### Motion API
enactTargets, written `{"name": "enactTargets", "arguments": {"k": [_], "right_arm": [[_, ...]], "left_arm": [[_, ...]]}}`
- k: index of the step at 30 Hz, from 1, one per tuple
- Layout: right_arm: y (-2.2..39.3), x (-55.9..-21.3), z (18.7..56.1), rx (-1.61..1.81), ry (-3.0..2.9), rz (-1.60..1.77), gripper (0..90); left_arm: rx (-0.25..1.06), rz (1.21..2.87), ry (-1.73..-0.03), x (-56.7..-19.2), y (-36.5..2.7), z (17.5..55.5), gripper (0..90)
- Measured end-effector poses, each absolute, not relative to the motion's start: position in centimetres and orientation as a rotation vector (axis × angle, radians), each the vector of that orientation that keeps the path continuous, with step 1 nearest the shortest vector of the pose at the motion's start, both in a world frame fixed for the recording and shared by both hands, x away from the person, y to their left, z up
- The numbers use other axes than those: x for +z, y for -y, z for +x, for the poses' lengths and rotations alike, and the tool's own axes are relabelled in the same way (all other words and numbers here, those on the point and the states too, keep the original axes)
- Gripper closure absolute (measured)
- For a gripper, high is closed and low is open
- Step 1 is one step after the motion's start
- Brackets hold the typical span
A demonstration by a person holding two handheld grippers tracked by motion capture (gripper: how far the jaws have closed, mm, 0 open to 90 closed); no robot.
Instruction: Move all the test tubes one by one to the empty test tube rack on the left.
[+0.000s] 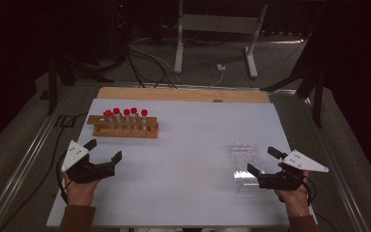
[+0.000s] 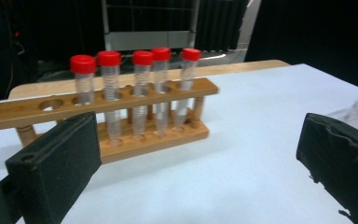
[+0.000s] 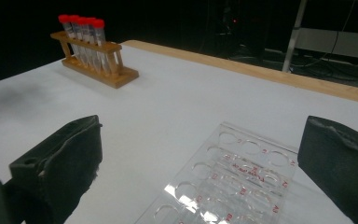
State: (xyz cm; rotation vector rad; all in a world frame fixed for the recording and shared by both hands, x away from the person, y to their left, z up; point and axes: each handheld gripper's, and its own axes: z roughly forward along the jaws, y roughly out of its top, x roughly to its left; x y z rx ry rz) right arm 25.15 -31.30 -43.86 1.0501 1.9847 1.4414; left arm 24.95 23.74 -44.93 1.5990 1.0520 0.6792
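A wooden rack [image 1: 125, 130] at the table's back left holds several clear tubes with red caps [image 1: 125, 112]. My left gripper [image 1: 105, 150] hovers in front of it, open, with nothing between its jaws. In the left gripper view the wooden rack [image 2: 168, 91] and the tubes [image 2: 142, 70] stand just ahead of the left gripper [image 2: 196, 154]. A clear plastic rack [image 1: 244, 164] with empty holes stands at the right. My right gripper [image 1: 261, 159] is open at its right side, the pads not pressing on it. The clear rack [image 3: 228, 182] lies ahead of the right gripper [image 3: 200, 154].
A white sheet [image 1: 188, 145] covers the table, and a wooden strip [image 1: 183, 94] shows along the far edge. Beyond the table are cables [image 1: 145, 63] on the floor and a white frame's legs [image 1: 251, 48]. Dark stands flank both sides.
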Motion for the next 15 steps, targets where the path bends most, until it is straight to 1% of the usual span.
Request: {"name": "enactTargets", "arguments": {"k": [8,15], "right_arm": [[30.5,-43.9,25.6,1.462,-1.981,1.042,0.0],[30.4,-44.0,25.5,1.479,-1.957,1.048,0.0]], "left_arm": [[0.716,1.604,-1.014,-44.9,-23.3,22.5,0.6],[0.719,1.598,-1.002,-45.1,-23.0,21.8,0.6]]}}
